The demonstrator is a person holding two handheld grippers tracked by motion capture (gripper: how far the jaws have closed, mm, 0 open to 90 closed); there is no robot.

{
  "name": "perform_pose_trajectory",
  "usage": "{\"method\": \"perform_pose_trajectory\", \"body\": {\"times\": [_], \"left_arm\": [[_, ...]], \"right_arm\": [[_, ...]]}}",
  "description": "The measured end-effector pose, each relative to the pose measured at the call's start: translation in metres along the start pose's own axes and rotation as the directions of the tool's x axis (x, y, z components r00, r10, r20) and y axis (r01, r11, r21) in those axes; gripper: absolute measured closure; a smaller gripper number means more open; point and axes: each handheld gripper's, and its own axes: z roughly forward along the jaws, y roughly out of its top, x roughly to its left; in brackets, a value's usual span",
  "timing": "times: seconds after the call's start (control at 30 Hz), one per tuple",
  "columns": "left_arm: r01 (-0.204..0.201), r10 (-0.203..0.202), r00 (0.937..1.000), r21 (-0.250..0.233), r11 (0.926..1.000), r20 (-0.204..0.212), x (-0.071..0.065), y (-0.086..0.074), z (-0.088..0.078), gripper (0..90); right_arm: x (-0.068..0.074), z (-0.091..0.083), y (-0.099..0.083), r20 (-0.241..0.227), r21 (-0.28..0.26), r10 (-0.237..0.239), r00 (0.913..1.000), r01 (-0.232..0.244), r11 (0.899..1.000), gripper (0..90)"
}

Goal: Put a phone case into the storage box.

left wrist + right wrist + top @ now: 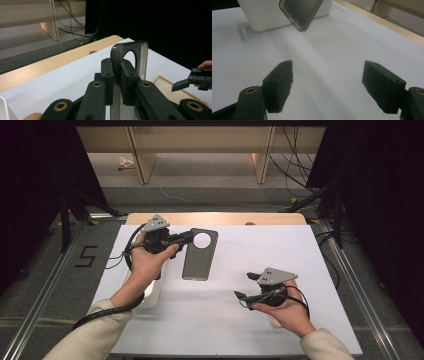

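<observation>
A dark, see-through phone case with a round camera hole hangs over the white table sheet. My left gripper is shut on its top edge near the hole. In the left gripper view the case stands on edge between the closed pads of the left gripper. My right gripper is at the front right, pointing left, its jaws wide apart and empty. In the right gripper view the right gripper frames bare sheet, with the case's lower corner hanging farther off.
A white box sits on the sheet under the left forearm, also in the right gripper view as the white box. A beige phone case lies flat by the right gripper. The wooden table edge runs along the back.
</observation>
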Motion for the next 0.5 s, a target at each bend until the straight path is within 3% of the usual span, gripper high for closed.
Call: {"method": "perform_pose_trajectory", "body": {"times": [0.5], "left_arm": [[0.012,-0.013,0.9999,-0.041,0.9991,-0.011,0.0097,0.0104,-0.01,82.3]], "right_arm": [[-0.0022,-0.0009,0.0006,0.013,-0.012,0.01,0.9999,-0.009,1.0,25.8]]}}
